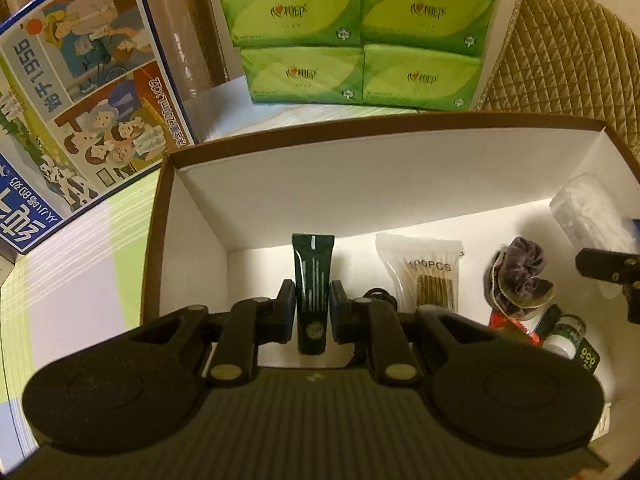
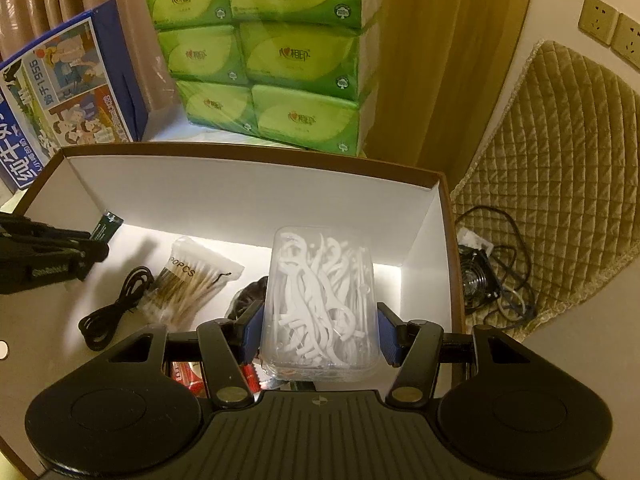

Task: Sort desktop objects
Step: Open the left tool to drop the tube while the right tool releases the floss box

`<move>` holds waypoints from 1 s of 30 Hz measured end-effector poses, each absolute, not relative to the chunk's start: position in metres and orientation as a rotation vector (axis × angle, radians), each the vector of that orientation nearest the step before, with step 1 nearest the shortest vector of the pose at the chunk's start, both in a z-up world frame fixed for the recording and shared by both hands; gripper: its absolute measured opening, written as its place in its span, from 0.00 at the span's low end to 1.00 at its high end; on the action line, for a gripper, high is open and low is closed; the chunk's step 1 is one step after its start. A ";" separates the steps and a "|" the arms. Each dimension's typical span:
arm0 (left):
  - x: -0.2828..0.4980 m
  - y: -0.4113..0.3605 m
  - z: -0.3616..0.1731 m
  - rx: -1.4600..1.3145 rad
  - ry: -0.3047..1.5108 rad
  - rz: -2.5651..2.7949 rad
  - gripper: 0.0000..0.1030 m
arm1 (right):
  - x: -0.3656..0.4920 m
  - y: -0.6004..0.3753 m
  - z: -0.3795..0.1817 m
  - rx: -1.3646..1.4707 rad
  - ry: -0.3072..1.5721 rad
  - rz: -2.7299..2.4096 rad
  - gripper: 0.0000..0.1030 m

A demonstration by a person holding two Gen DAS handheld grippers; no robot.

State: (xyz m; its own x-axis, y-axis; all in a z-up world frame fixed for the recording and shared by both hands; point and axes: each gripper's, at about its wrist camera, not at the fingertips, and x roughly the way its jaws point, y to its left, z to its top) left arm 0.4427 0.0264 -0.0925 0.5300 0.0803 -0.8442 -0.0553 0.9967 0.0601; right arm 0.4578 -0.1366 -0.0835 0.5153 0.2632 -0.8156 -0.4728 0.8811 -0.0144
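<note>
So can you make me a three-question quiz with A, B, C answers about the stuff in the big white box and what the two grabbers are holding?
1. Where does the bag of cotton swabs lie?
A. inside the white box
B. on the tissue packs
C. on the quilted cushion

2. What colour is the tube in the left gripper?
A. red
B. dark green
C. yellow

3. What is the right gripper doing?
A. hanging open with nothing in it
B. gripping a black cable
C. gripping a clear case of white floss picks

Answers: 1 A, the bag rests on the box floor. 2 B, the tube between the pads is dark green. 3 C, both pads press on the case's sides.
</note>
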 end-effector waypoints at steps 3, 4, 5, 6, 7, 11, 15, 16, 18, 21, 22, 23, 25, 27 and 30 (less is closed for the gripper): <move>0.443 0.027 -0.093 0.021 1.013 0.081 0.16 | 0.459 -0.136 -0.084 -0.255 0.928 0.448 0.53; 0.443 0.027 -0.093 0.025 1.011 0.079 0.16 | 0.459 -0.136 -0.084 -0.260 0.927 0.449 0.53; 0.443 0.026 -0.093 0.029 1.010 0.077 0.16 | 0.460 -0.135 -0.084 -0.265 0.926 0.449 0.53; 0.443 0.025 -0.093 0.033 1.008 0.076 0.17 | 0.460 -0.135 -0.084 -0.269 0.925 0.449 0.53; 0.442 0.024 -0.092 0.036 1.005 0.074 0.17 | 0.461 -0.135 -0.085 -0.270 0.925 0.448 0.53; 0.442 0.024 -0.090 0.038 0.997 0.066 0.19 | 0.462 -0.134 -0.085 -0.275 0.921 0.443 0.53; 0.442 0.022 -0.087 0.035 0.992 0.059 0.20 | 0.465 -0.135 -0.085 -0.279 0.914 0.440 0.53; 0.442 0.021 -0.086 0.034 0.990 0.056 0.21 | 0.466 -0.135 -0.084 -0.279 0.912 0.438 0.53; 0.442 0.021 -0.085 0.032 0.985 0.055 0.23 | 0.467 -0.135 -0.084 -0.282 0.903 0.435 0.53; 0.441 0.020 -0.081 0.032 0.973 0.059 0.27 | 0.467 -0.137 -0.082 -0.282 0.875 0.439 0.53; 0.441 0.020 -0.080 0.032 0.970 0.058 0.27 | 0.466 -0.137 -0.081 -0.284 0.855 0.437 0.53; 0.441 0.020 -0.079 0.030 0.967 0.058 0.27 | 0.466 -0.137 -0.079 -0.285 0.843 0.441 0.53; 0.440 0.019 -0.076 0.026 0.961 0.065 0.27 | 0.467 -0.138 -0.076 -0.275 0.828 0.457 0.53; 0.438 0.019 -0.072 0.019 0.952 0.066 0.28 | 0.467 -0.139 -0.074 -0.262 0.828 0.468 0.57; 0.433 0.019 -0.065 0.002 0.935 0.063 0.33 | 0.463 -0.141 -0.069 -0.235 0.811 0.485 0.71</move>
